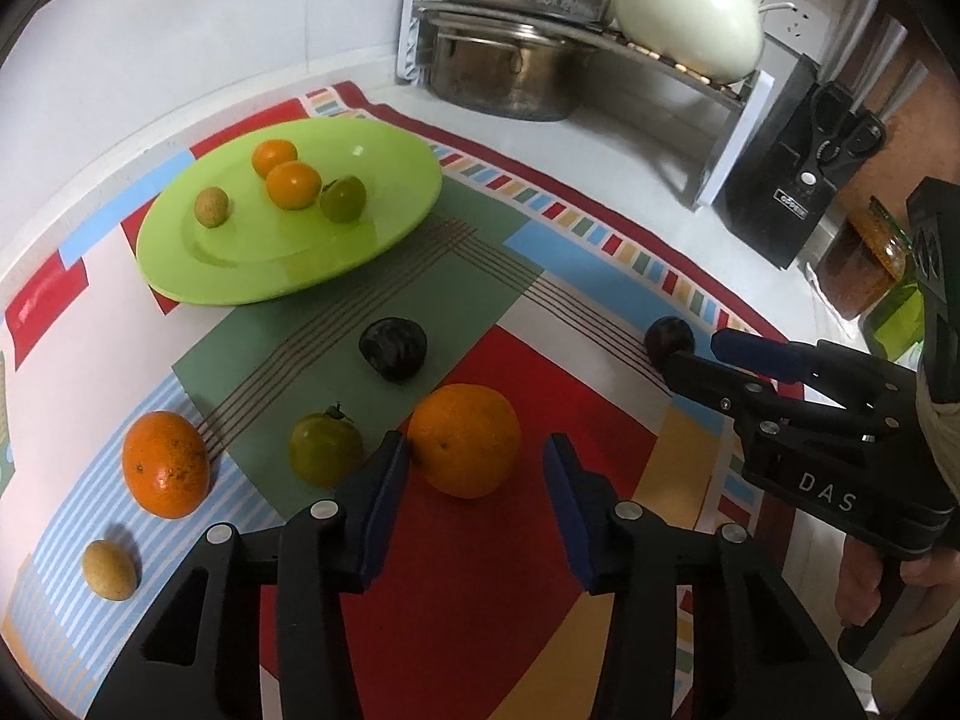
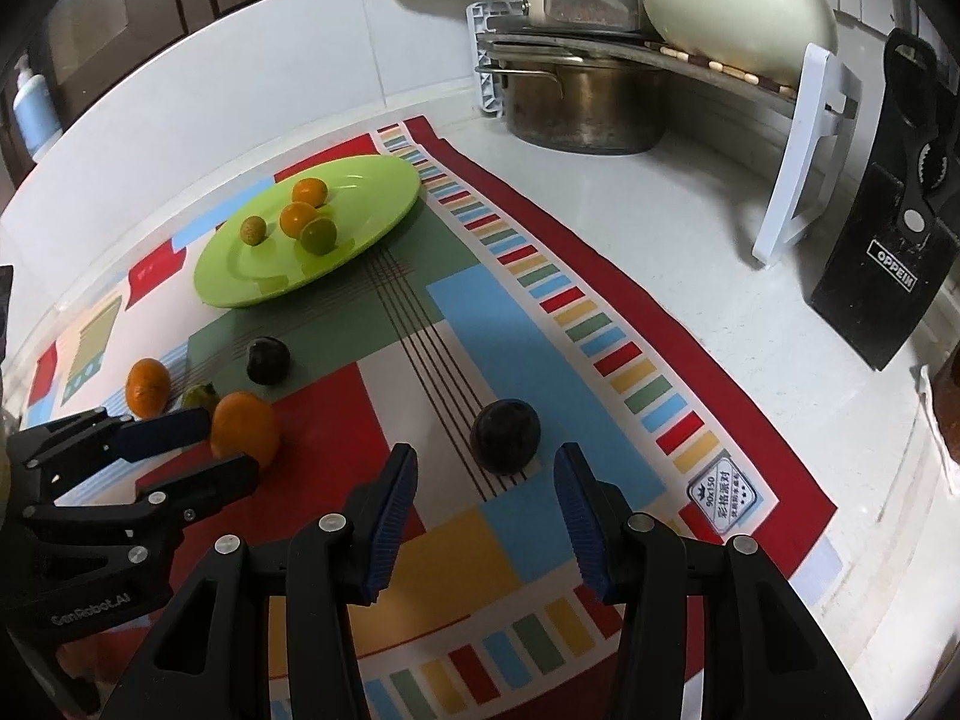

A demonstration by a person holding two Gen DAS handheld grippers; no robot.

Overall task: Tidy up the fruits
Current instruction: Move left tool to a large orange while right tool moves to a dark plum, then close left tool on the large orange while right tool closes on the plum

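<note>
With jaws open, the left gripper (image 1: 474, 480) straddles the large round orange (image 1: 463, 439) and the right gripper (image 2: 486, 474) the dark round plum (image 2: 505, 435) on the patterned cloth (image 2: 540, 324), seemingly untouched, so either fruit could roll from an off-centre squeeze.

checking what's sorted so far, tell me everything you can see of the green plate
The green plate is a glossy lime-green oval dish with a shallow well and a wide rim. It lies flat on the patterned cloth, toward its far left part. Four small fruits sit in it: two orange ones, a green one and a tan one. Neither gripper touches it.
</note>
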